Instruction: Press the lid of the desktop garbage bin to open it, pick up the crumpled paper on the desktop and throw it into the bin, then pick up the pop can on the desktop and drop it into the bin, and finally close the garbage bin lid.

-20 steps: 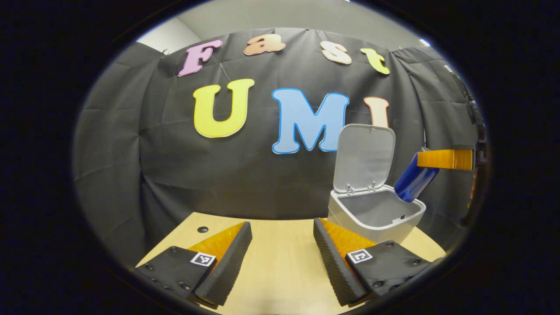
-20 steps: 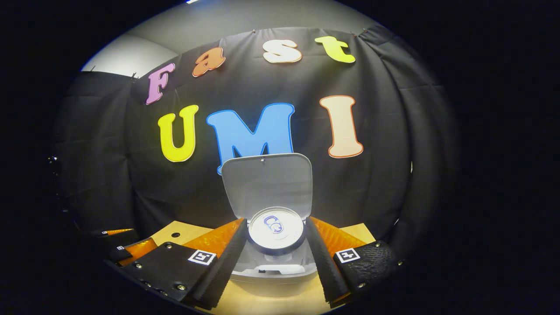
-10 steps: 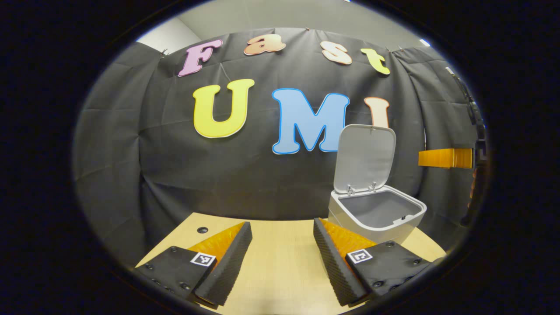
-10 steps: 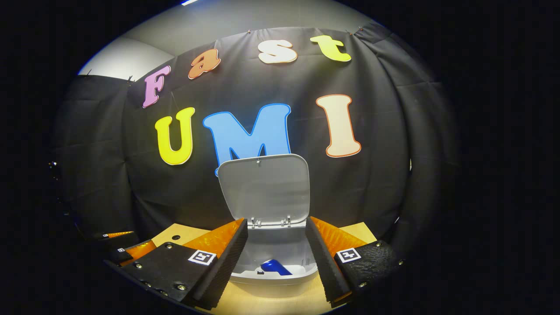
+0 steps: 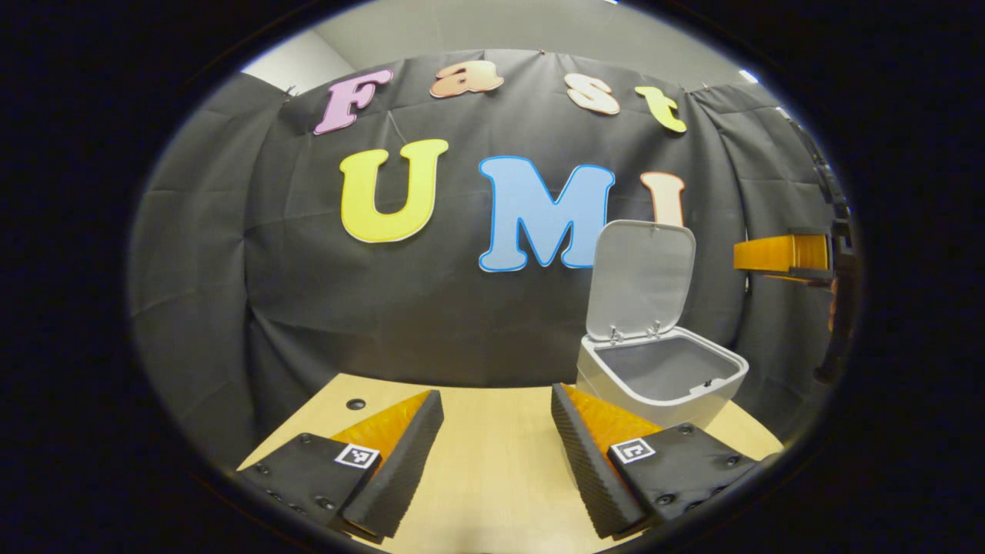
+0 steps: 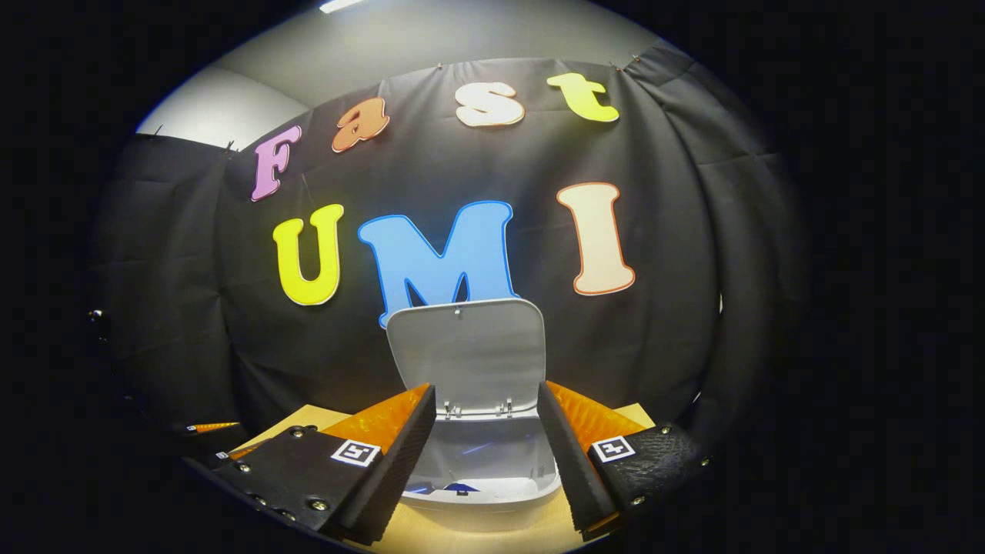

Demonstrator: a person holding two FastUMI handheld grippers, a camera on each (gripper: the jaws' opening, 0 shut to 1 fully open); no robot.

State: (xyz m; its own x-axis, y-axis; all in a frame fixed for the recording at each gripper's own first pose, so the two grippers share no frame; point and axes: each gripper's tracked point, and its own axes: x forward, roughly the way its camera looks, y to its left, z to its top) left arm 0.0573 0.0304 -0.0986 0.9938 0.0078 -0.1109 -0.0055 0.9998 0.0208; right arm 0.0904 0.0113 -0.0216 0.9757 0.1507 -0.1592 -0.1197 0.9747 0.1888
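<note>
Bin [image 6: 492, 481] sits on the bench [image 5: 492, 462], lid [image 6: 468, 354] upright and open. Right claw [image 6: 486, 446] hangs above the bin mouth, released, gripping nothing. Pop can [image 6: 460, 487] lies inside the bin, just a blue sliver visible. Left claw [image 5: 496, 450] released over bare bench left of the bin.

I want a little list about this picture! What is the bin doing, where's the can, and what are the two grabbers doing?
bin: white bin at the far right of the wooden table
lid: lid open, standing upright at the back
can: a bit of blue can shows inside the bin
paper: cannot tell, hidden if inside
left gripper: left gripper open, low over the table, holding nothing
right gripper: right gripper open above the bin, holding nothing
left to do: close the lid
</note>
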